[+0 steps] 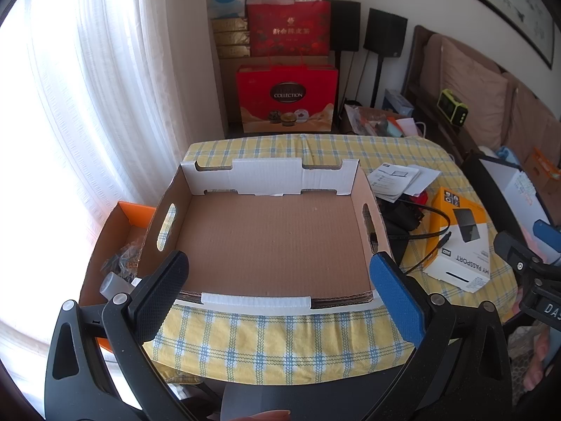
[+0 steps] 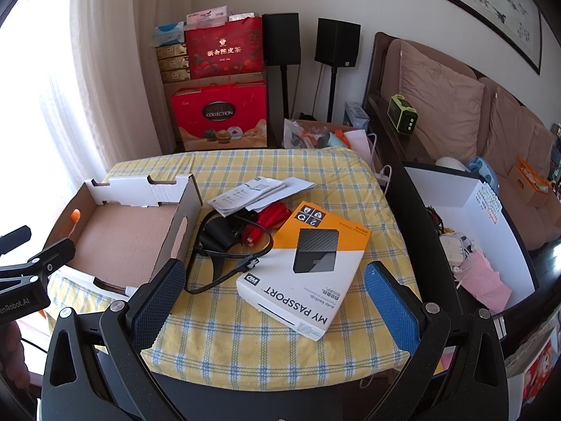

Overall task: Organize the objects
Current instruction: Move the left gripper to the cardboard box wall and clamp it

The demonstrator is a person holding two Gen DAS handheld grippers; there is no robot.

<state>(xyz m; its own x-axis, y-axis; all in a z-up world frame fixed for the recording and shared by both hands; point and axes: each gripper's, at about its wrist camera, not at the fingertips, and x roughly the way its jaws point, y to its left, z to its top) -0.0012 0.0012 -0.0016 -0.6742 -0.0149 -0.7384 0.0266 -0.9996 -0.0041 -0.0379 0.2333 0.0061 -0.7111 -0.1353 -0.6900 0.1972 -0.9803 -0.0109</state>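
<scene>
An empty cardboard tray [image 1: 273,235] sits on the yellow checked table [image 1: 280,343]; it also shows at the left in the right wrist view [image 2: 119,242]. My left gripper [image 1: 280,280] is open and empty, its fingers astride the tray's near edge. My right gripper [image 2: 275,291] is open and empty above the near end of an orange-and-white "My Passport" box [image 2: 308,266], also seen in the left view [image 1: 459,242]. A black cable with adapter [image 2: 224,242], a red cable [image 2: 273,219] and paper leaflets [image 2: 259,193] lie between box and tray.
An orange box [image 1: 115,242] of small items stands left of the table. A white bin [image 2: 470,231] with cables and a pink bag stands to the right, next to a sofa [image 2: 455,105]. Red gift bags [image 2: 221,115] and speakers [image 2: 336,42] stand behind.
</scene>
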